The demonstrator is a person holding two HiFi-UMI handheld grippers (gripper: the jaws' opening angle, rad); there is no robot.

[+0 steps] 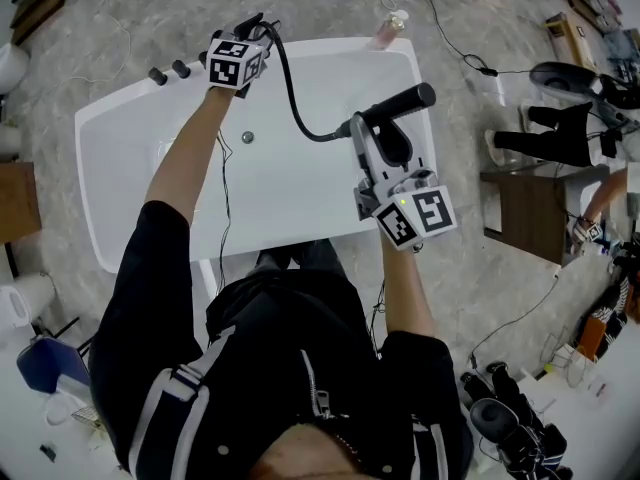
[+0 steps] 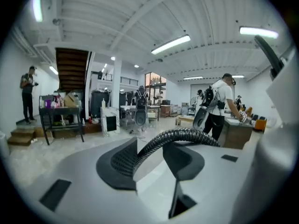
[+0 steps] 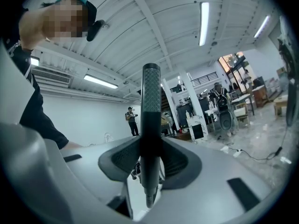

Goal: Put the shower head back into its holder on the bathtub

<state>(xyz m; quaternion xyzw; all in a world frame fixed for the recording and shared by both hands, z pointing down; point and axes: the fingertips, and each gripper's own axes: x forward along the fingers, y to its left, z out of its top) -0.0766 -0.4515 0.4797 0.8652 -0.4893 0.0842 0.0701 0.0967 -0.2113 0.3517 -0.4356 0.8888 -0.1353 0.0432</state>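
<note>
Right tongs (image 3: 150, 158) are clamped on the shower head (image 1: 398, 104), its handle slanting toward upper right. Left tongs (image 2: 149, 160) stand part open round the hose (image 2: 187, 135) at the tub (image 1: 120, 168) rim, upper left, probably nearer the holder

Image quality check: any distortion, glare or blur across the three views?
Head view: fisheye bowing at the edges, white bathtub evenly lit, no hard glare. Left gripper view: dark round vignette, ceiling strip light blown out, hose reasonably sharp. Right gripper view: same vignette, shower head close, dark against the bright ceiling.
</note>
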